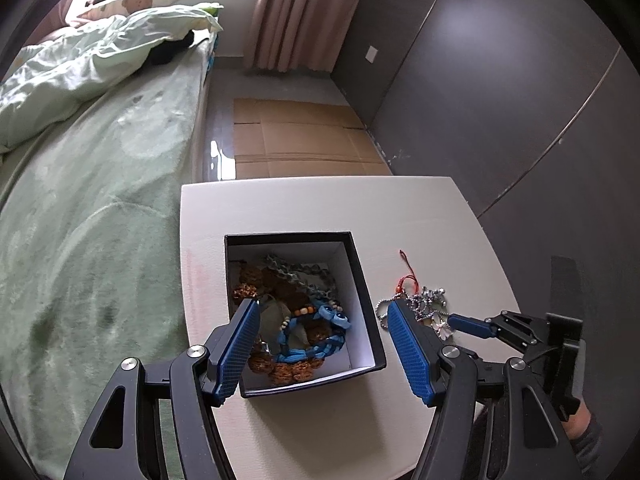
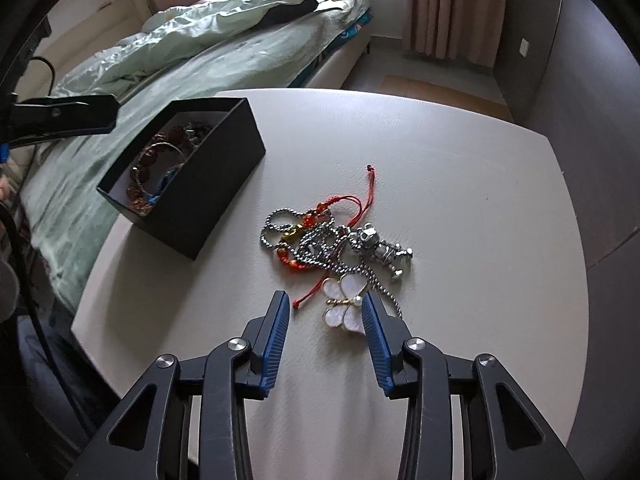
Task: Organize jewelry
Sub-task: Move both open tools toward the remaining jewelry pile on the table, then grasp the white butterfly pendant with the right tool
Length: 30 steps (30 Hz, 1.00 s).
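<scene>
A black box (image 1: 362, 280) (image 2: 224, 184) stands on the white table (image 1: 280, 208) (image 2: 460, 160). It holds brown bead bracelets (image 1: 294, 368), a blue cord piece (image 1: 316, 350) and a grey chain (image 1: 292, 270). My left gripper (image 1: 322, 308) is open and empty above the box. To the right of the box lies a tangle: a silver ball chain (image 2: 320, 246) with a metal bear figure (image 2: 380, 248), a red cord bracelet (image 2: 320, 212) and a white butterfly pendant (image 2: 344, 304). My right gripper (image 2: 325, 299) is open, low over the table, its fingertips either side of the butterfly.
A bed with a green blanket (image 1: 80, 220) (image 2: 192, 64) lies close along the table's left side. Flattened cardboard (image 1: 300, 136) covers the floor beyond the table. A dark wardrobe wall (image 1: 500, 100) stands to the right. Pink curtains (image 1: 296, 12) hang at the back.
</scene>
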{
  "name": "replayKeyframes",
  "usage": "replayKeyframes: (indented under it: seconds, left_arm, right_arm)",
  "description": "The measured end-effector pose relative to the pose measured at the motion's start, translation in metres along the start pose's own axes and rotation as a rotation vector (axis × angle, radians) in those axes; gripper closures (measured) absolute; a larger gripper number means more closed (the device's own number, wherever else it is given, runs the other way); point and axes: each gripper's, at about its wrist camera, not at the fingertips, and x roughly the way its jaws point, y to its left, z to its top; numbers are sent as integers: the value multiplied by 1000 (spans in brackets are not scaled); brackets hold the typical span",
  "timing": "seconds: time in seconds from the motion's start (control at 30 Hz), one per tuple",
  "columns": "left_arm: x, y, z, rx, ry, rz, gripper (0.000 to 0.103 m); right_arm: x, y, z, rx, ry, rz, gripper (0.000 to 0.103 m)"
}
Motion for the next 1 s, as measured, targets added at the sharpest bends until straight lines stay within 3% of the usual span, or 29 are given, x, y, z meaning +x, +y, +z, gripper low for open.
replayKeyframes:
  seconds: [0.17,0.3,0.43,0.8,1.0]
  left_arm:
    - [-1,1,2,-7,-4,-9,36]
    - [-1,-1,3,-5,-8,-16,36]
    - [2,-6,2,-1,-4,-28,36]
    - [24,-44,3,65,15,-75,36]
    - [46,-78,1,143,38,-82,36]
  right_arm:
    - [10,1,1,-4,30,-33,66]
    - [10,-1,3,-3,25,-56,78]
    - [7,-5,3,16,29,-52,80]
    - [-30,-46,-1,208,-46,104,80]
    - [-38,-72,-4,285,-78,130,80]
